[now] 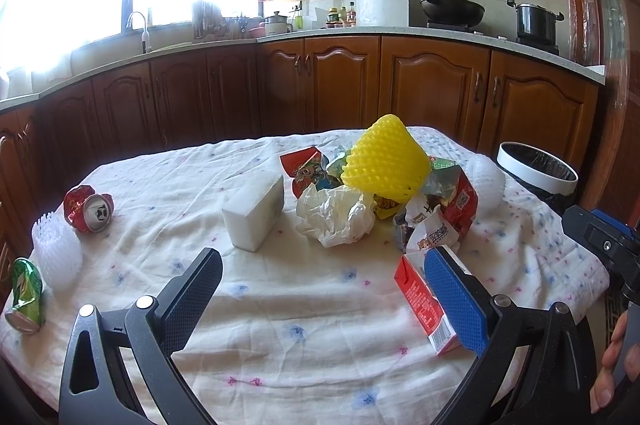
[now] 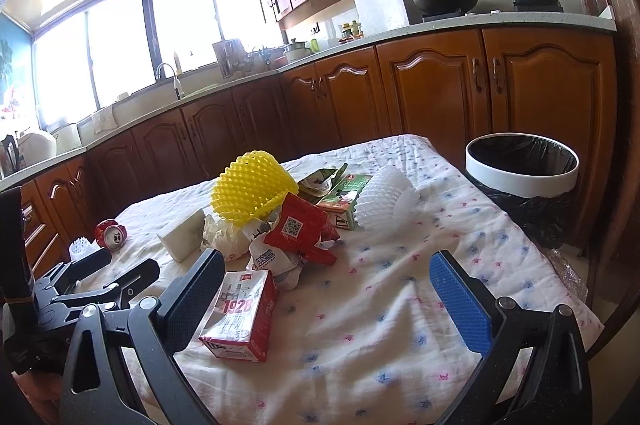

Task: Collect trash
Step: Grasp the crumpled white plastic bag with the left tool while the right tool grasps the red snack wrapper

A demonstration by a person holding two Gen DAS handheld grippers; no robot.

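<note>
A red milk carton (image 1: 422, 305) lies on the cloth-covered table (image 1: 300, 305), beside my open left gripper's (image 1: 324, 299) right finger. In the right wrist view the carton (image 2: 240, 313) lies just inside the left finger of my open right gripper (image 2: 326, 299). A pile holds a yellow foam net (image 1: 386, 161), crumpled white paper (image 1: 336, 213) and snack wrappers (image 1: 452, 201). A white foam block (image 1: 256, 217), a crushed red can (image 1: 90, 209), a green can (image 1: 26, 295) and a white foam net (image 1: 58, 249) lie to the left. Both grippers are empty.
A white-rimmed bin with a black liner (image 2: 522, 165) stands off the table's far right corner; it also shows in the left wrist view (image 1: 538, 167). Another white foam net (image 2: 386, 201) and a green carton (image 2: 346, 197) lie near it. Wooden kitchen cabinets (image 1: 320, 85) run behind the table.
</note>
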